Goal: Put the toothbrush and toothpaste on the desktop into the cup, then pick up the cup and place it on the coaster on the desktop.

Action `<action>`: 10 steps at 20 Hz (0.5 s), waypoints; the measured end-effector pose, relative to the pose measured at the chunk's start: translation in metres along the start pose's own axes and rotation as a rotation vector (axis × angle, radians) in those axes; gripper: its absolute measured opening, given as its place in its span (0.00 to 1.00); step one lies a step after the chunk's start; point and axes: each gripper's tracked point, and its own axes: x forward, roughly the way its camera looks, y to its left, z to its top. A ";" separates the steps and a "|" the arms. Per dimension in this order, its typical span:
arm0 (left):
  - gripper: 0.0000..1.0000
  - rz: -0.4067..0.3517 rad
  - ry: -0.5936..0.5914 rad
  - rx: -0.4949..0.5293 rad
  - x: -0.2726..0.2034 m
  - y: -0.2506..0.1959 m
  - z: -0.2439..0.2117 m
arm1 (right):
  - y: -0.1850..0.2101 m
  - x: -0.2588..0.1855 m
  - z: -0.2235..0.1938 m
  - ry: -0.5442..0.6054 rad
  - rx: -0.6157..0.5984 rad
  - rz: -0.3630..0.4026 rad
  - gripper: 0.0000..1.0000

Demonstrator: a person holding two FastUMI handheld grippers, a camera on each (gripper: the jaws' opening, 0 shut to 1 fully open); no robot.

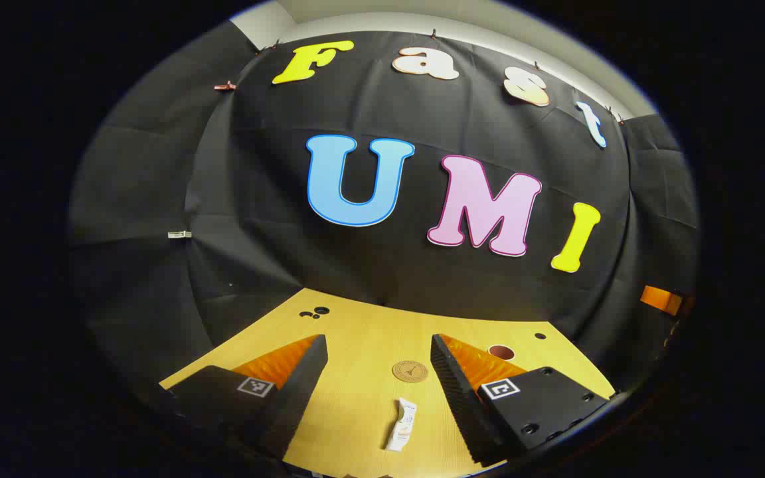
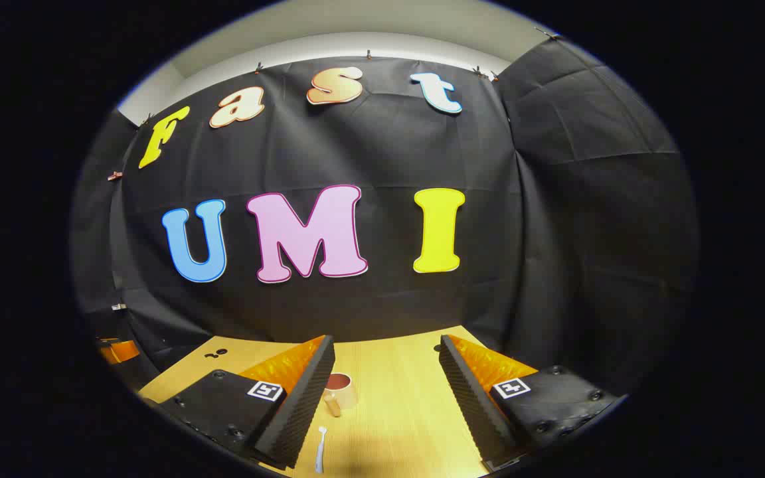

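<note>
Wooden desktop point(image 1: 356, 332) under both tools, pale yellow grain. From the left gripper view, the left gripper point(image 1: 378, 372) has its fingers spread wide with nothing between them but air; the white toothpaste tube point(image 1: 402, 425) lies flat on the wood just ahead, and the round coaster point(image 1: 410, 371) sits a bit farther back. From the right gripper view, the right gripper point(image 2: 387, 372) is spread apart too and holds nothing; the toothbrush point(image 2: 320, 450) lies near its left finger, with the cup point(image 2: 340, 392) standing upright just beyond, touching neither. Black cloth wall behind everything.
</note>
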 end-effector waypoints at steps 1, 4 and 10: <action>0.97 -0.004 -0.003 0.009 0.002 -0.003 0.000 | -0.001 0.002 -0.002 0.005 0.006 0.000 0.98; 0.97 -0.021 -0.012 0.035 0.006 -0.013 0.005 | -0.003 0.008 -0.005 0.013 0.015 0.008 0.98; 0.97 -0.064 0.015 0.041 0.009 -0.030 -0.006 | 0.006 0.016 -0.010 0.024 0.002 0.041 0.98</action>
